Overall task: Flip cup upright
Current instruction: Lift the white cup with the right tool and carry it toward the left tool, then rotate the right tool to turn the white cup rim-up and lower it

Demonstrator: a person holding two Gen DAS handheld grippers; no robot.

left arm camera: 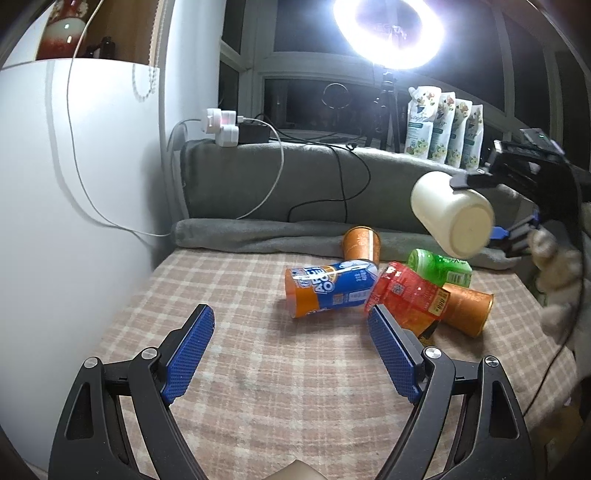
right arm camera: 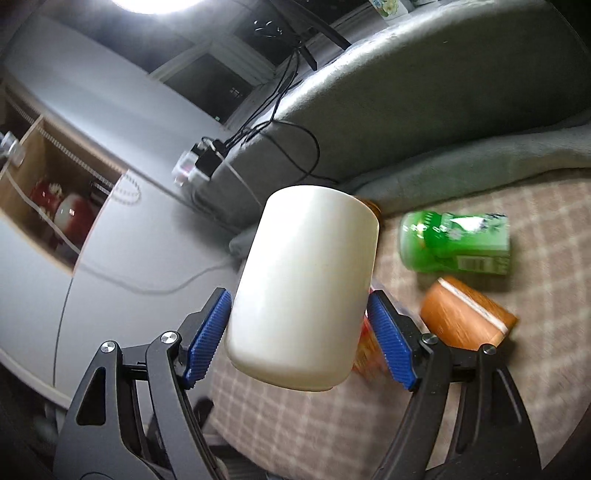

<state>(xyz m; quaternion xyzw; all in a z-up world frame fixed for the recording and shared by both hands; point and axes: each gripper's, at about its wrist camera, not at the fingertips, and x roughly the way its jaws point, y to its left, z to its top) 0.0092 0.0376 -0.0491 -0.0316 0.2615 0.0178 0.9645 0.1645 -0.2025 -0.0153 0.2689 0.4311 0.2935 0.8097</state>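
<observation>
A plain white cup [right arm camera: 303, 291] is held in the air between the blue pads of my right gripper [right arm camera: 299, 306], which is shut on it. In the left wrist view the cup [left arm camera: 452, 214] hangs tilted at the right, high above the checked cloth, its flat base toward the camera, with the right gripper [left arm camera: 476, 206] around it. My left gripper [left arm camera: 291, 321] is open and empty, low over the cloth [left arm camera: 258, 369], well left of and below the cup.
Several items lie on the cloth: a blue-orange bottle [left arm camera: 328, 288], a red bottle [left arm camera: 406, 295], a green bottle [left arm camera: 439, 266], two orange cups [left arm camera: 360, 242] [left arm camera: 469, 306]. A grey blanket [left arm camera: 277, 184] with cables and a ring light [left arm camera: 388, 29] stand behind. A white cabinet [left arm camera: 74, 184] is left.
</observation>
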